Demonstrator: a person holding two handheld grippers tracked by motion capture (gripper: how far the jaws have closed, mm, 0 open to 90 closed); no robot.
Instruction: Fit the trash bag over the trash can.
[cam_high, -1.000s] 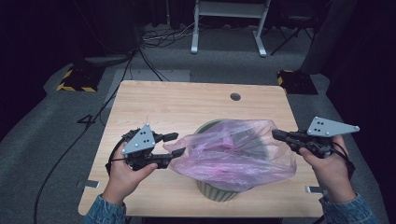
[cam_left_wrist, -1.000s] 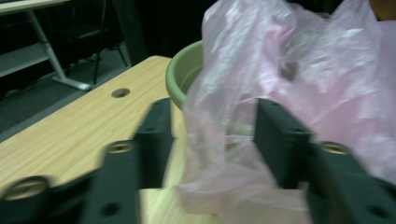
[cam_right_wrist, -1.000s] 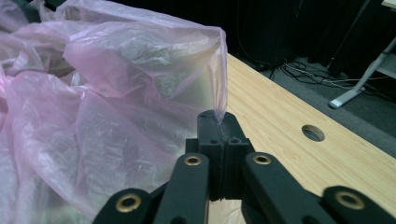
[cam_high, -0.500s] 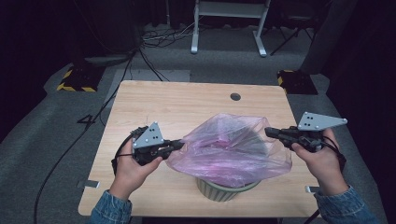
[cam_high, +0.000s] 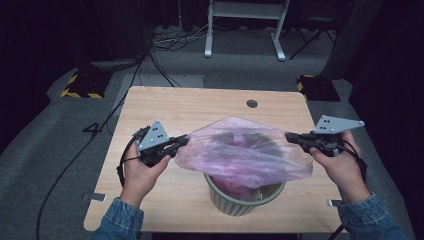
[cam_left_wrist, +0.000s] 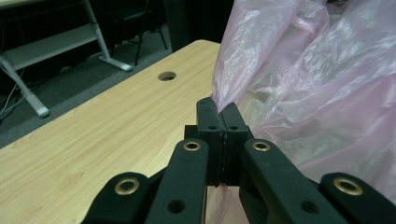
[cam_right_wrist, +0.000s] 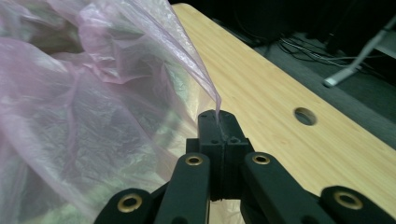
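Observation:
A thin pink plastic bag (cam_high: 240, 152) is stretched wide above a round green bin (cam_high: 245, 197) near the table's front edge. Its lower part hangs down inside the bin. My left gripper (cam_high: 184, 141) is shut on the bag's left edge, and my right gripper (cam_high: 289, 136) is shut on its right edge. In the left gripper view the jaws (cam_left_wrist: 218, 105) pinch a gathered corner of the bag (cam_left_wrist: 317, 88). In the right gripper view the gripper (cam_right_wrist: 218, 116) clamps a thin strip of the film (cam_right_wrist: 93, 93).
The wooden table (cam_high: 165, 107) has a round cable hole (cam_high: 252, 103) at the back. Beyond the table a white desk frame (cam_high: 245, 30) and cables lie on the grey floor. A yellow-black striped block (cam_high: 80, 85) sits at the left.
Both grippers have lifted and pulled further apart, raising the bag's mouth and stretching it wider above the bin. Both holds stay the same.

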